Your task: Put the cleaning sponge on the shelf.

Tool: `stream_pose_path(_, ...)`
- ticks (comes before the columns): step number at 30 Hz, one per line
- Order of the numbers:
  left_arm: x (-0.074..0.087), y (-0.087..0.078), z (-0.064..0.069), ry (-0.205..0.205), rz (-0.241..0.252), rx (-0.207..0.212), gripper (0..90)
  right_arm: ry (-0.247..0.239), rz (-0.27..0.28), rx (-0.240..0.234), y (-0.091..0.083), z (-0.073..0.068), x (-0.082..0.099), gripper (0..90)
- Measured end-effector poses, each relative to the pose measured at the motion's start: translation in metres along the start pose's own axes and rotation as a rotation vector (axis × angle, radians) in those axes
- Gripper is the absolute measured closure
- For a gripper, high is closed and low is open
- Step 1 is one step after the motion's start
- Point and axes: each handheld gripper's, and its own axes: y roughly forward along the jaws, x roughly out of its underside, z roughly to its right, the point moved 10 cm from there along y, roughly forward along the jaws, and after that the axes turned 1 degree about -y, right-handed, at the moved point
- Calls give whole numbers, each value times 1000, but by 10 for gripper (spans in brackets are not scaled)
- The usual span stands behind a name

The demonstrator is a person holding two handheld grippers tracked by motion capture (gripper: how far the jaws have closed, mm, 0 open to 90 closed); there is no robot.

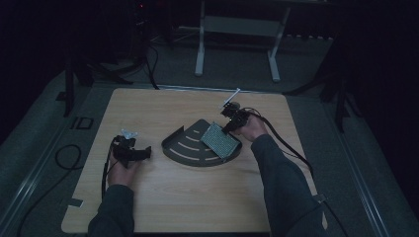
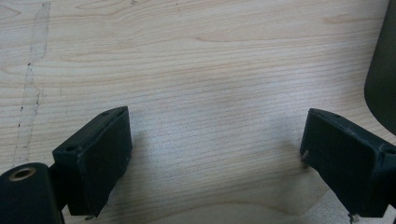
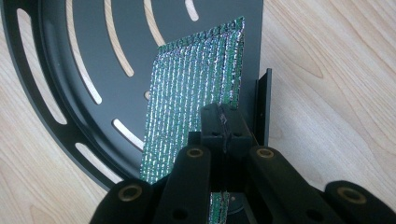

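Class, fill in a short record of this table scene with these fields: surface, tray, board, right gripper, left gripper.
surface: light wooden table
tray: dark slotted tray, fan-shaped, lying flat mid-table
board: green perforated circuit board, tilted over the tray's right part
right gripper: right gripper, jaws shut on the circuit board's edge
left gripper: left gripper, jaws wide apart over bare wood, nothing between them, left of the tray

Both forearms wear dark grey-green long sleeves. Each hand-held gripper, left (image 1: pixel 143 153) and right (image 3: pixel 223 128), is matt black with blocky jaws, brass-ringed screw holes in its linkage and a black trailing cable; the left's top carries a pale three-cornered plate.
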Motion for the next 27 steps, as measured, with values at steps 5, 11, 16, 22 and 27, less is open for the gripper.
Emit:
stream_pose_path(5,0,0,0,-1,0,0,93,0,-4,12,2,1,0,899)
stream_pose_path(11,0,0,0,0,0,0,93,7,7,31,2,4,-1,899)
stream_pose_path(16,0,0,0,-1,0,0,93,4,-4,31,5,3,0,899)
stream_pose_path(22,0,0,0,-1,1,0,93,-2,-20,55,11,4,2,899)
stream_pose_path(27,0,0,0,-1,1,0,93,-10,-35,79,13,7,4,898)
